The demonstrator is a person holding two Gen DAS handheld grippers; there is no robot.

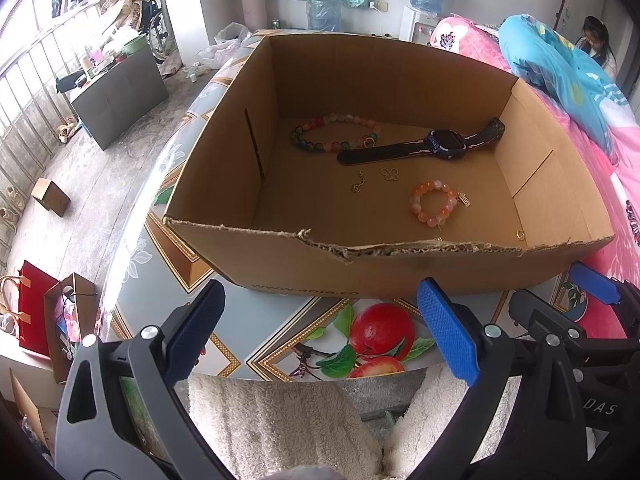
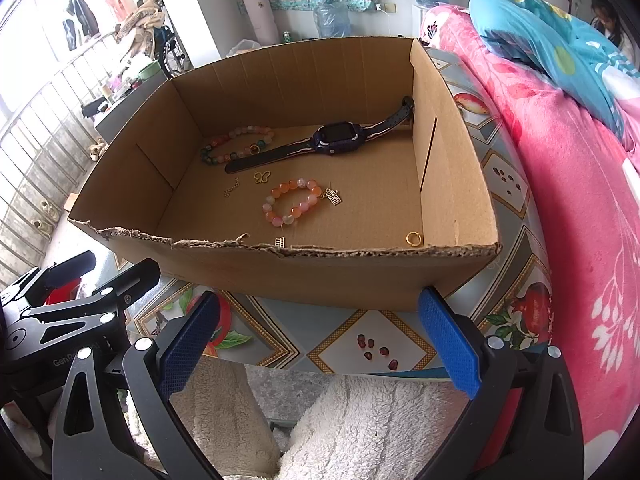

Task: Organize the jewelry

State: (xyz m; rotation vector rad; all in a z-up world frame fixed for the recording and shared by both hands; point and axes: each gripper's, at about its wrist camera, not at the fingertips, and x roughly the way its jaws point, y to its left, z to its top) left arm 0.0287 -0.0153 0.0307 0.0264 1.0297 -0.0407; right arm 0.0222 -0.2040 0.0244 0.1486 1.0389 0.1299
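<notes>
left wrist view
left gripper (image 1: 320, 326): fingers spread wide, empty, hanging over the table edge short of the cardboard box (image 1: 280, 268)
box floor: multicolour bead bracelet (image 1: 335, 133) at the back, dark smartwatch (image 1: 444, 143) just beside it, orange bead bracelet (image 1: 433, 203) nearer the front, butterfly charm (image 1: 390, 174), short chain (image 1: 358, 183), gold ring (image 1: 520, 234) by the front right corner
right gripper (image 1: 592, 280): only partly in frame at right

right wrist view
right gripper (image 2: 318, 326): fingers spread wide, nothing held, in front of the box's torn front wall
table (image 2: 372, 344): fruit-print cloth, box sits on it
left gripper (image 2: 72, 276): at left, spread unclear here
</notes>
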